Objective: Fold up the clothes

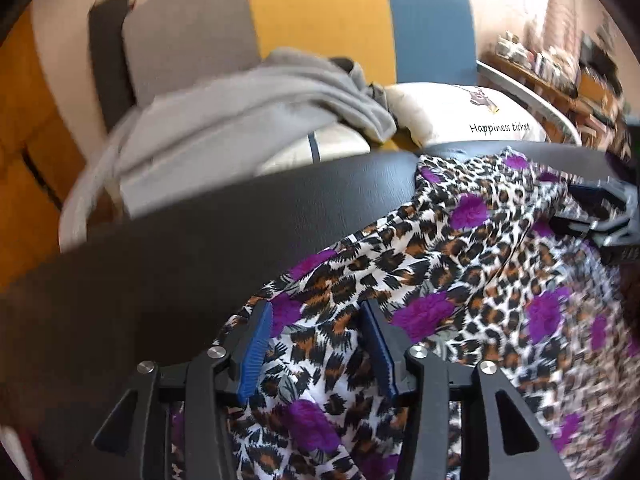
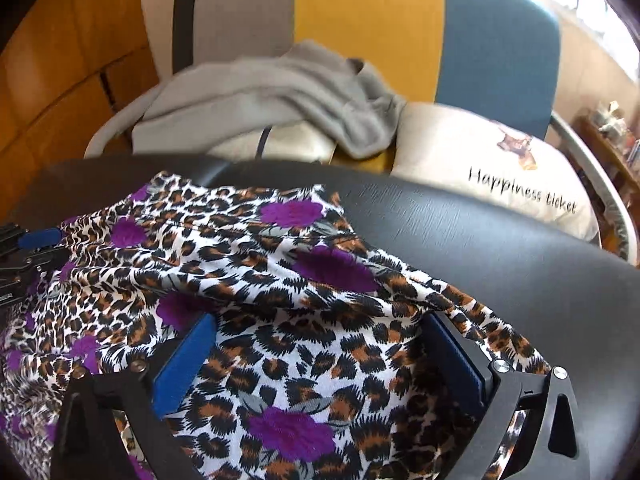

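A leopard-print garment with purple flowers [image 1: 460, 280] lies rumpled on a black leather surface [image 1: 180, 240]. My left gripper [image 1: 318, 312] is open, its blue pads [image 1: 256, 352] standing apart over the garment's left edge. My right gripper [image 2: 320, 328] is open and wide, with cloth [image 2: 304, 304] lying between its blue pads [image 2: 184, 364] and draped over the right finger. The right gripper also shows at the right edge of the left wrist view [image 1: 608, 216]. The left gripper shows at the left edge of the right wrist view [image 2: 28, 248].
Beyond the black surface [image 2: 500, 248] stands a seat with grey, yellow and blue panels [image 2: 368, 24]. A grey garment [image 2: 260, 96] and a white cushion printed "Happiness ticket" [image 2: 500, 168] lie on it. Wooden shelves with clutter [image 1: 560, 72] stand far right.
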Available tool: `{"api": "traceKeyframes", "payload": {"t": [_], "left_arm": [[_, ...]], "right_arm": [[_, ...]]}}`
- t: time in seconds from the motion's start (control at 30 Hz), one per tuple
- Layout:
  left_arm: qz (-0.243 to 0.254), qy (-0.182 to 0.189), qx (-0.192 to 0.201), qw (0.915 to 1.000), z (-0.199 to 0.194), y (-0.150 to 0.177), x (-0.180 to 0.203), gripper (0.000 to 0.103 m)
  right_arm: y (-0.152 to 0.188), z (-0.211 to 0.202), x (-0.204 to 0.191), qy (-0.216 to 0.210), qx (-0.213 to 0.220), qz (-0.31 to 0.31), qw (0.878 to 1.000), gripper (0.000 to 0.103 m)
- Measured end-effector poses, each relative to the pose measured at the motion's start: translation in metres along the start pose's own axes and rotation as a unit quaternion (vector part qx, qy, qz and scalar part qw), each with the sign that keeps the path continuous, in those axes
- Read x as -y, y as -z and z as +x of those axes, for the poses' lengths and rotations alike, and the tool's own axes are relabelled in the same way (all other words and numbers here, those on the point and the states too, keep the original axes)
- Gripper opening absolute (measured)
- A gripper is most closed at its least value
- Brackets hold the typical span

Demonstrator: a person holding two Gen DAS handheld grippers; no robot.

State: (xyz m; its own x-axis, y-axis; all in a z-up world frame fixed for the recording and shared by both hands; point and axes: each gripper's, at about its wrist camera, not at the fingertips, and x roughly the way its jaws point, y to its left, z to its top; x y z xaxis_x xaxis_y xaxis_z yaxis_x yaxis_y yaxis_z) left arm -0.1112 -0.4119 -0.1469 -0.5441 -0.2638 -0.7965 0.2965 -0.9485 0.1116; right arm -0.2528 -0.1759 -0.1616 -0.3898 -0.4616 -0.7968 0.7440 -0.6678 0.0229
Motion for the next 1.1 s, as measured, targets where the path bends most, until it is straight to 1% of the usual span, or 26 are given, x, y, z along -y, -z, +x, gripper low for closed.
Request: {"api": "traceKeyframes", "payload": {"t": [0.07,0.1,0.17,0.23,0.27,0.3,0.33,0.4,0.43,0.5,0.57,0.63,0.67,0.7,0.8,0.83,0.87,0.9,0.97,1.0,1.07,1.1], "left_arm": [[0.027,0.001,0.021,0.9994,0.006,-0.008,0.001,0.05],[0.022,0.012,0.022,0.9994,0.009,-0.013,-0.005,0.052],[0.002,0.03,0.01,0.9995,0.014,-0.02,-0.02,0.055],[-0.012,-0.002,-0.005,0.9999,0.012,-0.023,-0.034,0.054],[-0.021,-0.024,-0.009,0.9994,0.006,-0.023,-0.041,0.051],[-0.032,-0.026,-0.002,0.9992,-0.001,-0.022,-0.048,0.05],[-0.047,-0.016,0.013,0.9987,-0.017,-0.017,-0.054,0.05],[-0.072,0.013,0.038,0.9966,-0.053,-0.004,-0.064,0.05],[-0.073,0.022,0.04,0.9963,-0.063,0.002,-0.063,0.05],[-0.054,0.02,0.036,0.9977,-0.085,0.024,-0.058,0.051],[-0.042,0.019,0.024,0.9986,-0.103,0.05,-0.054,0.051],[-0.04,0.006,0.0,0.9992,-0.105,0.073,-0.056,0.051],[-0.04,0.0,-0.011,0.9991,-0.106,0.084,-0.057,0.051],[-0.047,-0.005,-0.024,0.9986,-0.102,0.091,-0.061,0.051],[-0.071,-0.019,-0.06,0.9955,-0.09,0.112,-0.072,0.051],[-0.079,-0.028,-0.06,0.9947,-0.086,0.111,-0.077,0.052],[-0.087,-0.037,-0.06,0.9937,-0.082,0.11,-0.082,0.056],[-0.095,-0.046,-0.06,0.9927,-0.078,0.109,-0.087,0.058],[-0.111,-0.063,-0.06,0.9901,-0.07,0.107,-0.097,0.063],[-0.119,-0.072,-0.059,0.9886,-0.066,0.105,-0.101,0.063],[-0.133,-0.09,-0.059,0.9852,-0.059,0.103,-0.111,0.063],[-0.126,-0.107,-0.059,0.9845,-0.056,0.098,-0.112,0.063]], "right_arm": [[-0.008,0.006,0.005,-0.001,0.005,-0.006,1.0,0.103],[-0.011,0.008,0.007,-0.003,0.005,-0.01,1.0,0.103],[-0.017,0.009,0.011,-0.009,0.007,-0.02,1.0,0.103],[-0.019,0.009,0.014,-0.011,0.006,-0.029,0.999,0.103],[-0.021,0.008,0.013,-0.007,0.001,-0.036,0.999,0.103],[-0.022,0.007,0.012,0.0,-0.006,-0.043,0.999,0.103],[-0.023,0.003,0.01,0.01,-0.012,-0.048,0.999,0.103],[-0.019,-0.019,0.005,0.013,-0.003,-0.062,0.998,0.103],[-0.013,-0.033,0.003,-0.002,0.006,-0.067,0.998,0.103],[0.002,-0.063,-0.002,-0.036,0.023,-0.073,0.996,0.103],[0.031,-0.096,-0.013,-0.083,0.021,-0.08,0.993,0.103],[0.064,-0.13,-0.029,-0.128,0.015,-0.089,0.988,0.103],[0.08,-0.144,-0.037,-0.145,0.011,-0.095,0.985,0.103],[0.098,-0.155,-0.045,-0.15,0.002,-0.104,0.983,0.103],[0.154,-0.179,-0.057,-0.143,-0.021,-0.115,0.983,0.103],[0.171,-0.183,-0.057,-0.137,-0.031,-0.114,0.984,0.103],[0.188,-0.188,-0.056,-0.13,-0.04,-0.112,0.984,0.103],[0.204,-0.191,-0.055,-0.123,-0.05,-0.111,0.985,0.103],[0.235,-0.192,-0.049,-0.105,-0.083,-0.113,0.985,0.103],[0.247,-0.193,-0.047,-0.096,-0.09,-0.115,0.985,0.103],[0.27,-0.205,-0.043,-0.08,-0.077,-0.13,0.985,0.103],[0.275,-0.208,-0.038,-0.079,-0.076,-0.124,0.986,0.103]]}}
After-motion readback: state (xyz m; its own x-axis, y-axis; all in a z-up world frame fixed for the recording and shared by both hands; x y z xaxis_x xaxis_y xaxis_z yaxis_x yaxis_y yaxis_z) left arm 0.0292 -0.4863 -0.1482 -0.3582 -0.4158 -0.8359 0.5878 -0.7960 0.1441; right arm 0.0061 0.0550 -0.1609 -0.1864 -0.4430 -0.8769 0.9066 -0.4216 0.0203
